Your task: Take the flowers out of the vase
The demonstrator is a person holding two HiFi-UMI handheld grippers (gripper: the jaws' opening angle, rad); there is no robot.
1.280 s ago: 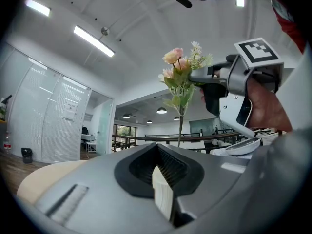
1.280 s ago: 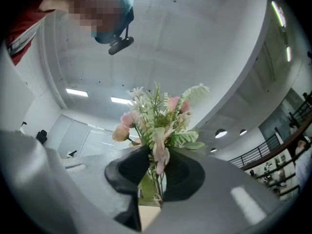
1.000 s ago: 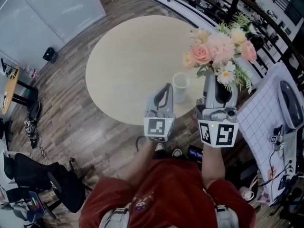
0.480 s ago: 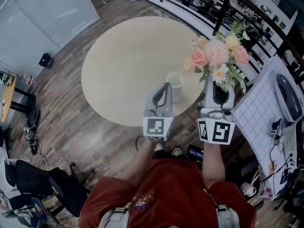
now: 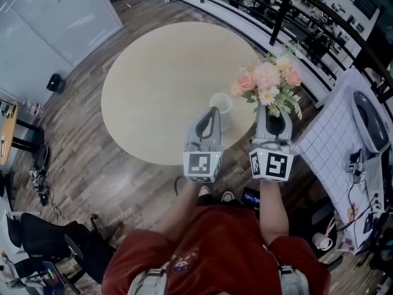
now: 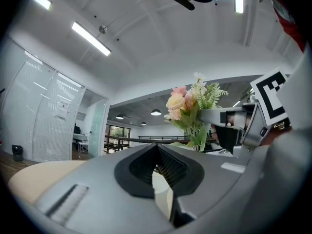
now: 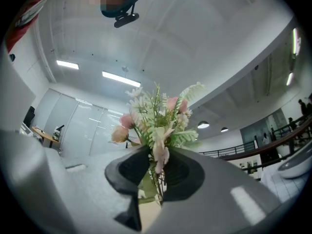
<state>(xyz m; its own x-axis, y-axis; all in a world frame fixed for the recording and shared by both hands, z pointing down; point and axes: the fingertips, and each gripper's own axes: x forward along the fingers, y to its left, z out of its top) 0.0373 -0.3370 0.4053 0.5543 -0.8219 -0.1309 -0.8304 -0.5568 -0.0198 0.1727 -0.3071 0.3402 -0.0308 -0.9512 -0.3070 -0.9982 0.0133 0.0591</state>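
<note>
A bouquet of pink, cream and white flowers [image 5: 267, 82] with green leaves hangs over the right edge of the round beige table [image 5: 153, 72]. My right gripper [image 5: 273, 107] is shut on its stems. In the right gripper view the stems [image 7: 157, 172] pass between the pads and the blooms [image 7: 156, 116] rise above the right gripper [image 7: 157, 177]. The white vase [image 5: 220, 108] stands empty just left of the bouquet. My left gripper [image 5: 214, 111] is at the vase's near side, and in its own view the left gripper [image 6: 163, 174] is narrowly shut with white vase wall [image 6: 163, 194] between the pads. The flowers [image 6: 190, 101] also show there.
A table with a white gridded cloth [image 5: 334, 146] stands close on the right, bearing a dark oval object [image 5: 371, 118] and cables. A black railing [image 5: 276, 11] runs behind the round table. A black chair [image 5: 55, 238] stands at the lower left on the wood floor.
My right gripper has sunk with the bouquet, which now looks smaller and sits closer to the vase and table edge. The left gripper and the vase have kept still.
</note>
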